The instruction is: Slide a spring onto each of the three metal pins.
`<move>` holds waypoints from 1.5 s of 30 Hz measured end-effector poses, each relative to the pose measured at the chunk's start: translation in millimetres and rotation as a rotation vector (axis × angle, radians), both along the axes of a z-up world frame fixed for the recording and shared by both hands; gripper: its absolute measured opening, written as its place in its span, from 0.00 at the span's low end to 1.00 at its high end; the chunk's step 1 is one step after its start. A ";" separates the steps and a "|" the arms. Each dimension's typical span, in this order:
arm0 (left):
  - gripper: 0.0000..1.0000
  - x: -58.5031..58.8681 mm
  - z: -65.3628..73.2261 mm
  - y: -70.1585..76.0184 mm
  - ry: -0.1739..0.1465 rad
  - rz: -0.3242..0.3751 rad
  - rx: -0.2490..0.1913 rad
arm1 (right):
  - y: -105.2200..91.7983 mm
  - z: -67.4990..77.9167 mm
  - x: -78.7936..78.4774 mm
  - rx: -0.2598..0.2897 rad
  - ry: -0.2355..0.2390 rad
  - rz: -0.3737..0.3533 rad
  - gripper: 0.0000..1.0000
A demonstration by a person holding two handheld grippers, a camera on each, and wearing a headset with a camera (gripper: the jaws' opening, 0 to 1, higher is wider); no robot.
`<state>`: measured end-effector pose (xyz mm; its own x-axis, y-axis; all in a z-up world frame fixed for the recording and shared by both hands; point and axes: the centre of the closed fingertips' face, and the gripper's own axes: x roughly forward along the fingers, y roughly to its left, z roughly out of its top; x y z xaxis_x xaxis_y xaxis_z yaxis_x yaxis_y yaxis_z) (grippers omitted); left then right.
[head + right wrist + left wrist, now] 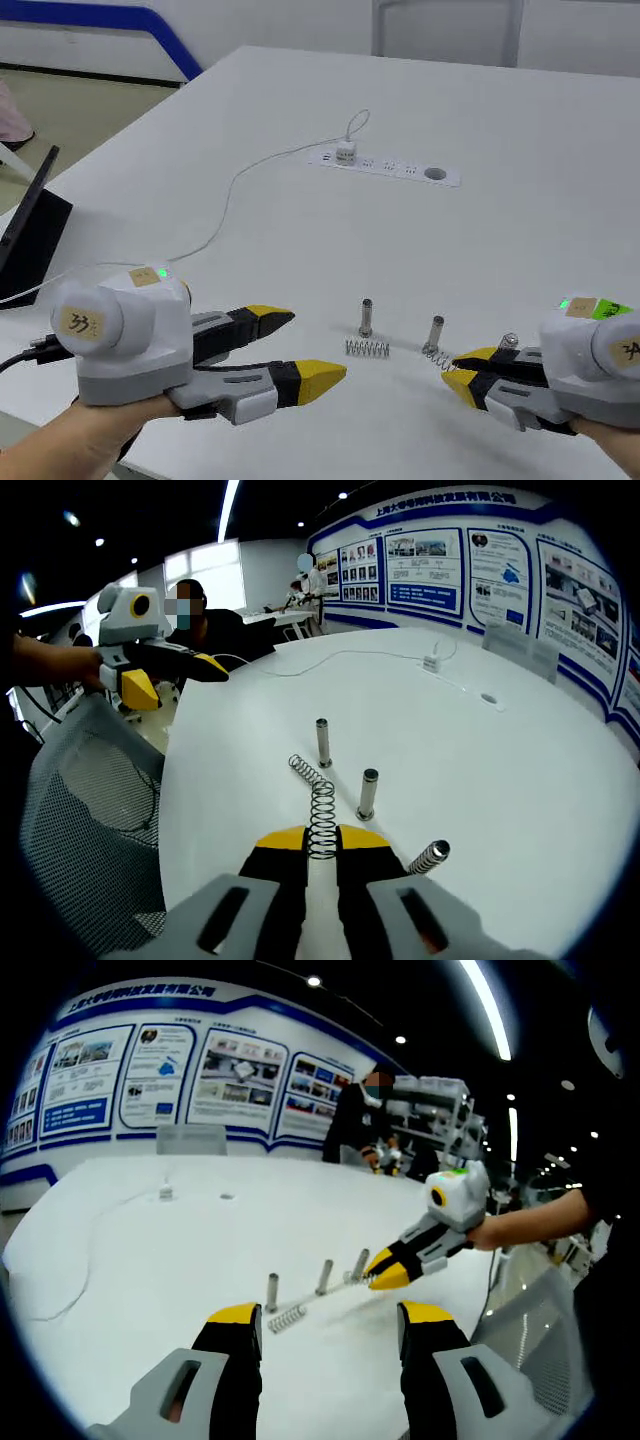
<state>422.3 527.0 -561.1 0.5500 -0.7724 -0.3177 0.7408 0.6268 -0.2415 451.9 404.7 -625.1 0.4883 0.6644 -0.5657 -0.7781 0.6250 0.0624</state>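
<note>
Broad bare worktop lies beyond the pins, and its near edge runs close under the left gripper, whose jaws are held wide apart and empty. The right gripper has its jaws clamped on a spring beside the middle pin. A loose spring lies against the first pin. The third pin is half hidden in the head view and seemingly already sprung. A power strip and its cable lie well back.

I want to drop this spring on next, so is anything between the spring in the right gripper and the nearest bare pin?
Nothing visible. The right gripper holds the spring just beside the nearest bare pin, with bare table between them. The loose spring lies off toward the far pin.
</note>
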 end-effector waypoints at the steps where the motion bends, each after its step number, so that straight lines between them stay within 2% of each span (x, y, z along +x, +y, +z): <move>1: 0.56 -0.6 0.9 -2.4 -0.003 -0.008 0.001 | -1.5 4.3 -0.4 0.010 -0.002 -0.001 0.11; 5: 0.56 -3.3 5.7 -17.1 -0.023 -0.058 0.013 | -1.7 29.5 -8.6 0.072 0.016 0.032 0.11; 7: 0.57 -4.3 9.0 -25.8 -0.036 -0.084 0.015 | -1.0 41.6 -12.9 0.071 0.006 0.055 0.11; 10: 0.57 -5.9 13.3 -37.4 -0.053 -0.120 0.020 | 2.2 53.5 -19.0 0.050 -0.021 0.111 0.11; 11: 0.57 -6.5 14.1 -40.4 -0.059 -0.131 0.026 | 3.2 55.6 -21.3 0.031 -0.037 0.149 0.11; 12: 0.57 -7.8 14.6 -44.9 -0.070 -0.151 0.044 | 1.3 59.0 -20.5 -0.020 -0.086 0.188 0.11; 14: 0.57 -11.1 13.8 -49.9 -0.087 -0.182 0.076 | -0.7 62.7 -19.5 -0.056 -0.111 0.210 0.11; 17: 0.58 -16.5 12.8 -59.1 -0.093 -0.228 0.095 | 5.6 72.3 -26.2 -0.021 -0.107 0.252 0.11; 23: 0.57 -17.5 21.5 -75.3 -0.117 -0.284 0.085 | 19.1 79.6 -46.6 -0.063 -0.136 0.378 0.11; 27: 0.54 -18.8 23.4 -82.5 -0.147 -0.332 0.116 | 25.2 82.6 -54.3 -0.092 -0.165 0.435 0.11; 29: 0.52 -21.0 20.9 -84.2 -0.147 -0.356 0.138 | 26.1 82.4 -55.7 -0.103 -0.174 0.453 0.11; 31: 0.49 -23.9 19.7 -86.3 -0.163 -0.383 0.157 | 25.9 82.4 -56.3 -0.108 -0.175 0.458 0.11; 35: 0.45 -29.0 21.8 -90.9 -0.163 -0.418 0.146 | 25.7 83.6 -59.1 -0.116 -0.180 0.478 0.11; 41: 0.42 -30.1 25.7 -95.9 -0.180 -0.442 0.140 | 24.9 80.3 -63.5 -0.148 -0.182 0.505 0.11; 45: 0.37 -32.0 22.5 -94.8 -0.182 -0.471 0.165 | 25.2 78.8 -66.1 -0.150 -0.175 0.517 0.11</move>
<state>390.3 432.2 -538.6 0.2127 -0.8969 -0.3878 0.9720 0.2347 -0.0095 385.8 429.9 -546.2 0.2153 0.7607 -0.6124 -0.9762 0.1515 -0.1550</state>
